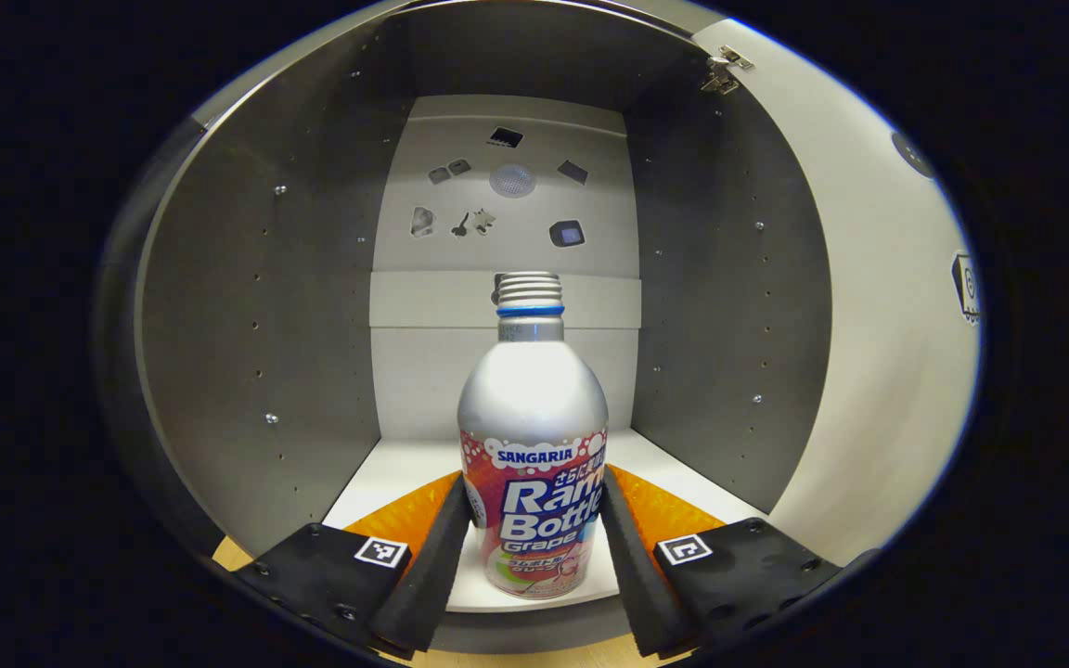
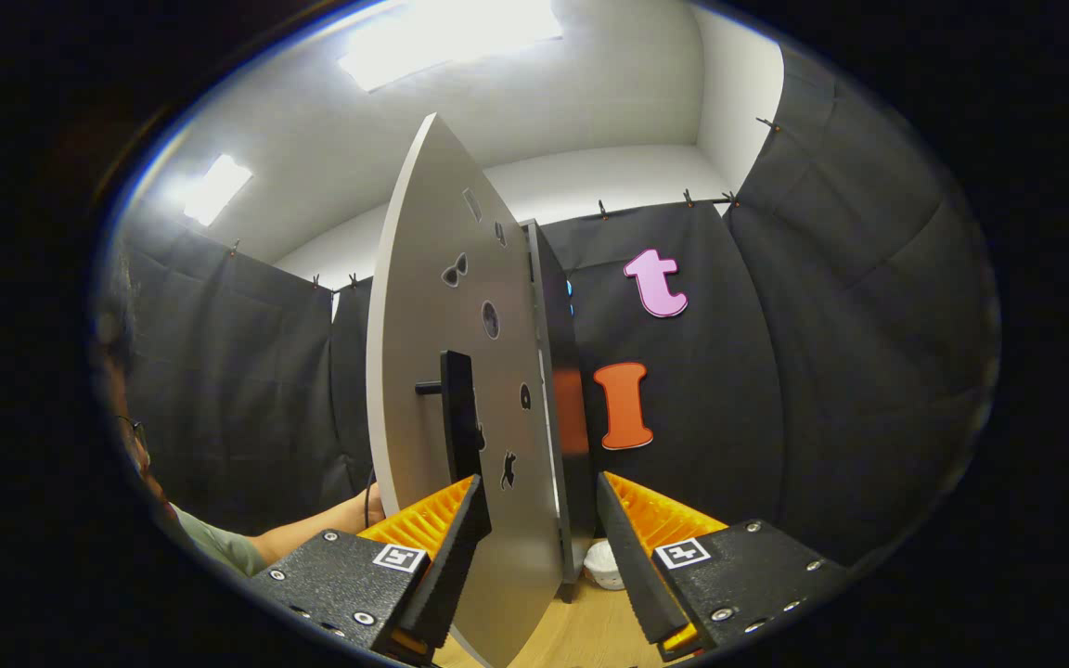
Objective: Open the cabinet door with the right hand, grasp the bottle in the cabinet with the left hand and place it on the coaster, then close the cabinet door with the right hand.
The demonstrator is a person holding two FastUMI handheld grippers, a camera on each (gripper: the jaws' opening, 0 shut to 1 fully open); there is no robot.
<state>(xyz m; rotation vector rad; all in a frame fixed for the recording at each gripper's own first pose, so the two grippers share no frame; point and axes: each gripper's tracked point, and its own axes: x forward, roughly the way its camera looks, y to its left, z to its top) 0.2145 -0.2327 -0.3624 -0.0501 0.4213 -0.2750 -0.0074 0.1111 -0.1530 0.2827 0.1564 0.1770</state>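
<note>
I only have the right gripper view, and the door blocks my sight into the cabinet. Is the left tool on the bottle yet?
Observer: The left tool has its fingers on either side of the bottle, low on its body. I cannot tell whether they are pressing.
Operator: Is the bottle upright?
Observer: Yes, it stands upright on the cabinet's white shelf, near the front edge.
Operator: Capped?
Observer: No cap. The bare thread shows at the neck.
</note>
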